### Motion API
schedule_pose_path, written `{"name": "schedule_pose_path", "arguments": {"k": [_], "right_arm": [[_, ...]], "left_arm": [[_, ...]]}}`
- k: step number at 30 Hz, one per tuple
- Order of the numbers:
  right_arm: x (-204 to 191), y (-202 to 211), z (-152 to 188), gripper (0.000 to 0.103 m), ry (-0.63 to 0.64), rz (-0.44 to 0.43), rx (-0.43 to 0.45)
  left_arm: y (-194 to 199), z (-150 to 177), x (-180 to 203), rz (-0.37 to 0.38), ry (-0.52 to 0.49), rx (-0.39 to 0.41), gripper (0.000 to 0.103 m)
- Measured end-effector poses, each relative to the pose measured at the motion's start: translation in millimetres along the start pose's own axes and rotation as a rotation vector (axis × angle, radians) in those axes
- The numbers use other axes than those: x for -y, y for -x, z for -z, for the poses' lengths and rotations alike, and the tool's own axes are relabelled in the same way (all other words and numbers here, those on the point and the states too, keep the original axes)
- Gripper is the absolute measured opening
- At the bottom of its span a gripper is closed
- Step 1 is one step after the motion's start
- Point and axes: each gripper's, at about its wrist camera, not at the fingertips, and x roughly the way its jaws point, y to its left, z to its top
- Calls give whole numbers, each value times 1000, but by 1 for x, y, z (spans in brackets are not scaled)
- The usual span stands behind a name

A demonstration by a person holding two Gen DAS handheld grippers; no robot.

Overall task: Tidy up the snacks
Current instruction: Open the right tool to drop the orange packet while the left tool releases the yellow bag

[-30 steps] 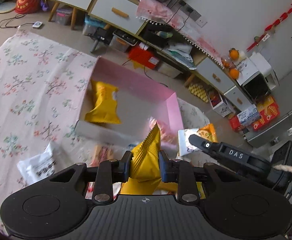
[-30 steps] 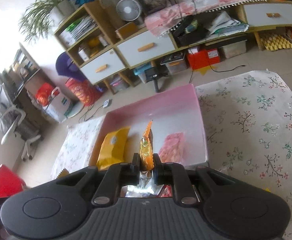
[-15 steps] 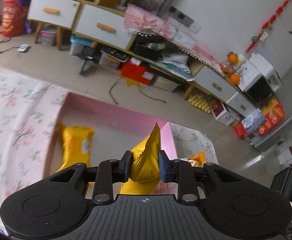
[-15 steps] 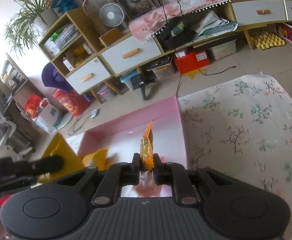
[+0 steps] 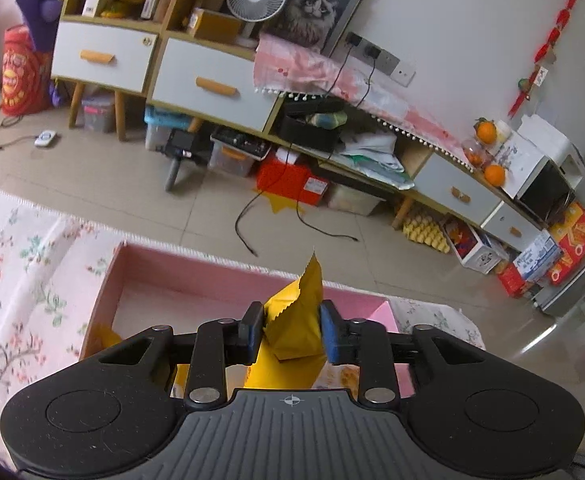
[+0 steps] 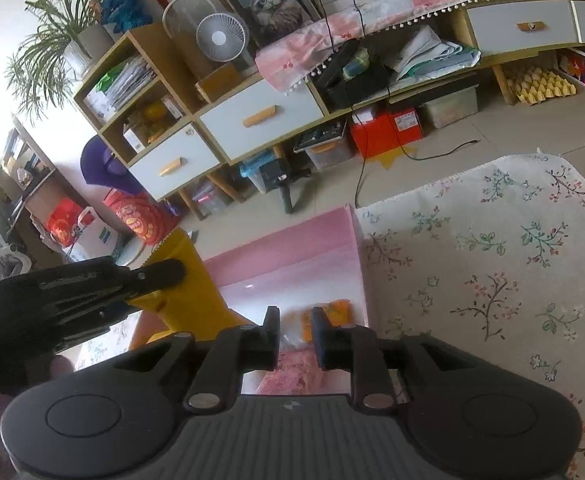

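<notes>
- Left wrist view: the left gripper (image 5: 291, 330) hangs over the open pink cardboard box (image 5: 196, 276) on the flower-print cloth (image 5: 20, 264). Its jaws are easing apart around a crinkly yellow foil snack packet (image 5: 294, 330), which stands on end, long axis upright, its serrated tip pointing up and away. I'd call this the drop-off; next it wants a wider opening.
- Right wrist view: the right gripper (image 6: 295, 336) stands parted and empty, opening, above the box's near corner. An orange snack packet (image 6: 326, 314) lies below in the box; its heading I cannot tell.
</notes>
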Motion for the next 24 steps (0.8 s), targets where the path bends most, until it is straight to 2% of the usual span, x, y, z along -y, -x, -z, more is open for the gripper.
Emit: {"name": "schedule_pose_path", "arguments": {"k": [2, 4, 6, 12, 14, 20, 24], "right_arm": [[0, 3, -1, 17, -3, 5, 7], [-1, 5, -1, 21, 0, 11, 14], [-3, 7, -1, 22, 9, 16, 15], [-16, 19, 4, 42, 61, 43, 0], [-21, 23, 6, 53, 76, 56, -4], [-35, 37, 13, 66, 115, 78, -18], [-46, 49, 18, 71, 129, 84, -18]], "left_arm": [[-1, -1, 2, -32, -29, -5, 37], [-1, -1, 3, -69, -54, -17, 45], [3, 1, 1, -88, -68, -22, 57], [23, 4, -9, -112, -92, -27, 74], [30, 7, -11, -116, -101, -33, 78], [56, 18, -18, -110, -123, -60, 85], [74, 28, -22, -113, -147, -82, 88]]}}
